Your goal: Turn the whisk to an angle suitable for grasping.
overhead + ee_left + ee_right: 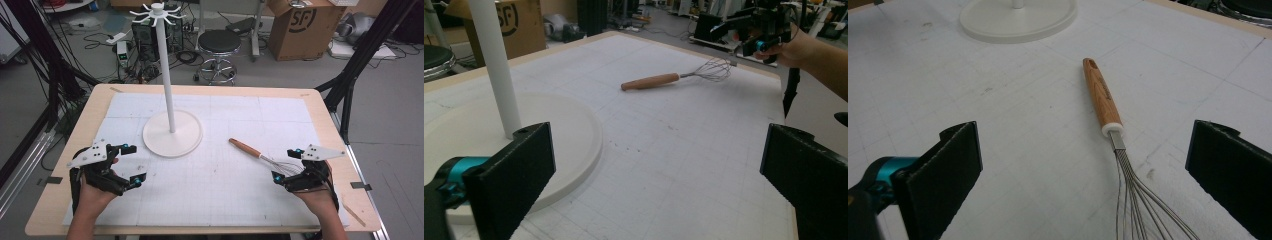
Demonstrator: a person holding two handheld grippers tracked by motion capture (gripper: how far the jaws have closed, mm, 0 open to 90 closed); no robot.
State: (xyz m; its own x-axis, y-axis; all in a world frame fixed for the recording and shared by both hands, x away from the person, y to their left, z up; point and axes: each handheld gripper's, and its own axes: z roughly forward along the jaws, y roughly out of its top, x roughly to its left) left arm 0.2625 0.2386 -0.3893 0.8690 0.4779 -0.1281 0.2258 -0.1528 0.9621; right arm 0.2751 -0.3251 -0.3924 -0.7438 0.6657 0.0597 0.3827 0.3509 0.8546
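A whisk (260, 154) with a wooden handle (1102, 97) and wire loops (1143, 205) lies flat on the white mat, right of centre. My right gripper (287, 165) is open just behind the wire end; the loops reach in between its jaws without touching them. A white stand (172, 133) with a round base, a tall pole and hooks at the top rises at the middle left. My left gripper (132, 164) is open near the base's front left edge and holds nothing. From the left gripper view the whisk (674, 78) lies across the mat beyond the base (569, 135).
The white gridded mat (215, 190) covers most of the wooden table (320, 100). A thin wooden stick (354, 213) lies at the table's right front edge. Behind the table stand a stool (219, 47), a cardboard box (305, 25) and cables on the floor.
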